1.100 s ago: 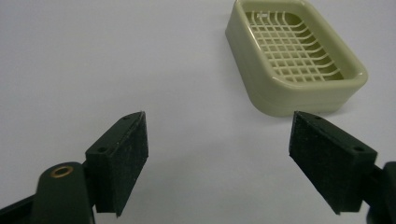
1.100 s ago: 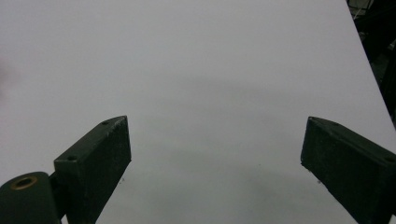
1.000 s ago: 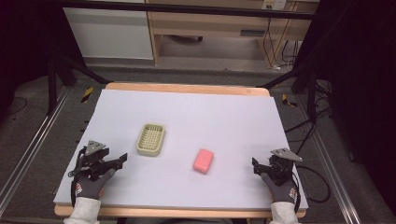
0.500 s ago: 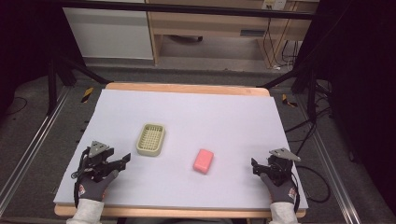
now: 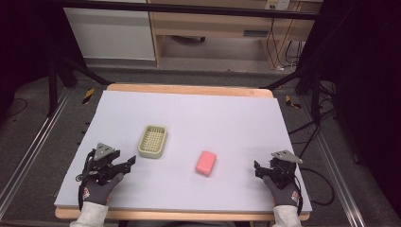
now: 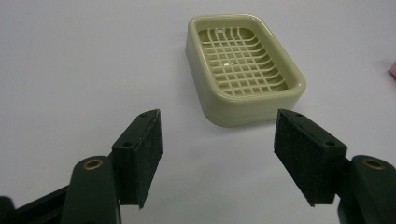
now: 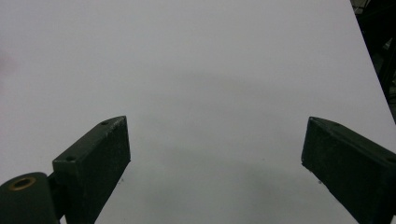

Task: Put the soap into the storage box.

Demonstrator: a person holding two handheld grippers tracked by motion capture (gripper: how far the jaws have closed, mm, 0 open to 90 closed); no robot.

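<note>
A pale green soap dish [image 5: 152,141] with a grid floor lies left of the middle of the white tabletop [image 5: 198,113]. To its right lies a pink bar of soap [image 5: 206,163]. My left gripper [image 5: 128,163] rests near the front left, pointing at the dish. In the left gripper view the soap dish [image 6: 243,70] lies just ahead of the left gripper [image 6: 217,158], whose jaws have just been closing and stand apart with nothing between them. My right gripper [image 5: 257,168] lies at the front right, right of the soap. In its own view the right gripper [image 7: 215,158] is wide open over bare table.
The table's wooden front edge [image 5: 189,215] runs just behind both gloved hands. Metal rails [image 5: 28,156] flank the table on the floor, with cables [image 5: 326,189] at the right. A cabinet and shelf [image 5: 203,28] stand beyond the far edge.
The left gripper's jaws have drawn closer together, and that hand has edged slightly right toward the dish. The right hand, dish and soap have not moved.
</note>
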